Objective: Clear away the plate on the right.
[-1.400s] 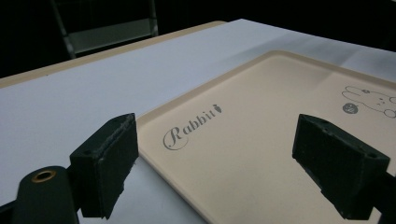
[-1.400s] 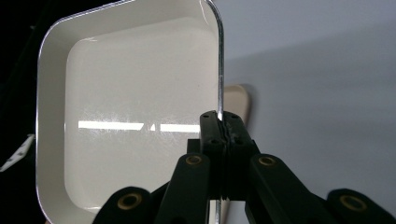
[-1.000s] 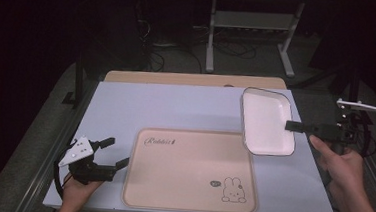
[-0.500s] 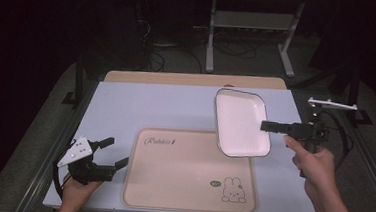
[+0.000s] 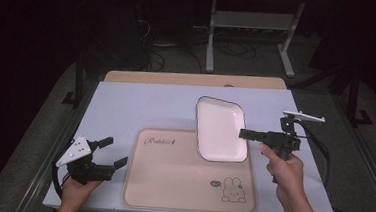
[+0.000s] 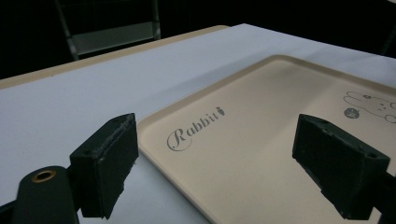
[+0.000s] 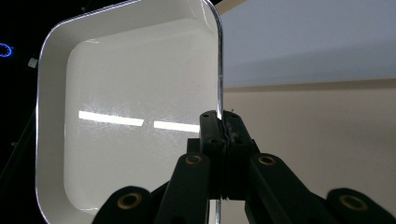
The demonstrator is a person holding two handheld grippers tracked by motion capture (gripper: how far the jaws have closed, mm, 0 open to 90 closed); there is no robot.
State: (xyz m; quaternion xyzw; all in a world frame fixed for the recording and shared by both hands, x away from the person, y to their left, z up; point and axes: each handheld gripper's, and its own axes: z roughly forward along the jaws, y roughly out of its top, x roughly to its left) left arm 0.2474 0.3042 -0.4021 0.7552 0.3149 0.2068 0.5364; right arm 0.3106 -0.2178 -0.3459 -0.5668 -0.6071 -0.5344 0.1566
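1. White tray (image 5: 220, 129), one: its right rim is pinched between the closed fingers (image 7: 212, 128) of the right gripper (image 5: 246, 134); it sits tilted over the back right corner of the beige mat (image 5: 181, 175).
2. Left gripper (image 5: 110, 152), one: fingers (image 6: 105, 165) spread open, holding nothing, just left of the beige mat.
3. Beige mat, one: printed with "Rabbit" lettering and a rabbit drawing, flat on the surface (image 5: 140, 107).
4. Surface, one: pale sheet, wooden edge behind the beige mat.
5. Room: dark; metal frame (image 5: 251, 28) and cables on the floor beyond.
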